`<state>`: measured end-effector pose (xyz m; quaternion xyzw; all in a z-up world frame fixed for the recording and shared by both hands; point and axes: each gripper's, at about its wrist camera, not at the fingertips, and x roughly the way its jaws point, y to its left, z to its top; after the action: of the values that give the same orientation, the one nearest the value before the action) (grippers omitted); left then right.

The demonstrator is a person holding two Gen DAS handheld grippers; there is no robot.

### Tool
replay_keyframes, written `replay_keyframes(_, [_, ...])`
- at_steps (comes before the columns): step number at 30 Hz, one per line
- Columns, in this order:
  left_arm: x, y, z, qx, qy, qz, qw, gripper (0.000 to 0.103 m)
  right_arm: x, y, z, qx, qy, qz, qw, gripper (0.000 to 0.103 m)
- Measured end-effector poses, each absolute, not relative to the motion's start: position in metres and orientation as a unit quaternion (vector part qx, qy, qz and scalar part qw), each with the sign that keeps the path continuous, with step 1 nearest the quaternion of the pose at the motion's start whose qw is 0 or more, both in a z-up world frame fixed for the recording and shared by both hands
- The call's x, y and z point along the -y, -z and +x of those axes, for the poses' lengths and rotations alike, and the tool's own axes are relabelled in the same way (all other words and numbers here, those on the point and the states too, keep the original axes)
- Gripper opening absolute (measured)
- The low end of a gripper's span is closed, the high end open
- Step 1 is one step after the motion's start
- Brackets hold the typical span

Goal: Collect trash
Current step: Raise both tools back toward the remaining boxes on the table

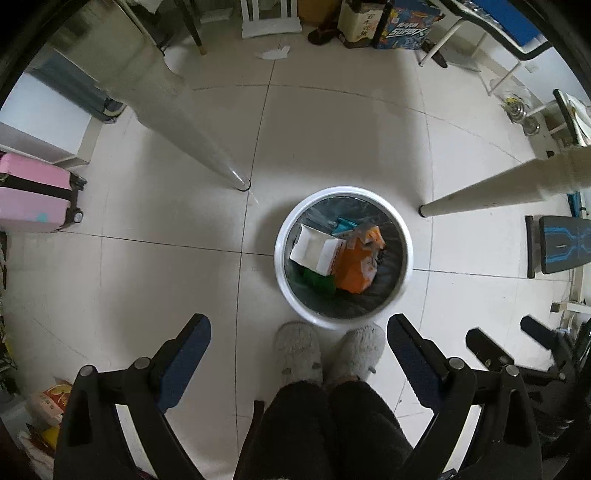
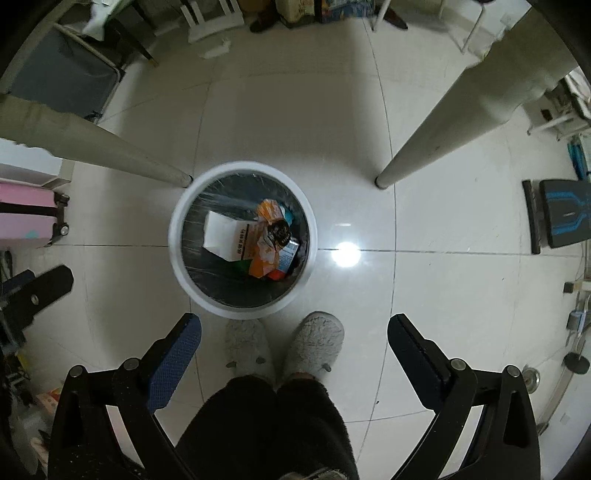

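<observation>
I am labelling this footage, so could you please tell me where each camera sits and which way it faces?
Left wrist: sits on the left tongs, looking down at the floor; the white bin lies ahead right. Open fingers, grey slippers and dark trouser legs show.
Right wrist: sits on the right tongs, also looking down; the bin lies ahead left. Open fingers, slippers and legs show.
Shared: bin, its white carton, slippers, pink suitcase.

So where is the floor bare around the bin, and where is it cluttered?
Bare tiles lie between the two table legs beyond the white bin, and right of it toward the black-and-blue bench. Crowded: the far wall with boxes, and the pink suitcase side.
</observation>
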<state>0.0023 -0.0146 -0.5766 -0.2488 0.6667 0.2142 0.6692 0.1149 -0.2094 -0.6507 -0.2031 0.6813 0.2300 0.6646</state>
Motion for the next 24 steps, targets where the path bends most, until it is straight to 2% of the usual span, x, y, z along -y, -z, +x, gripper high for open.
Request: replay_keyframes(24, [0.037, 0.34, -0.029, -0.626, -0.21, -0.217, 0.719, 0.098, 0.242, 0.317, 0.071, -0.621, -0.268, -0.19, 0.712, 0.102])
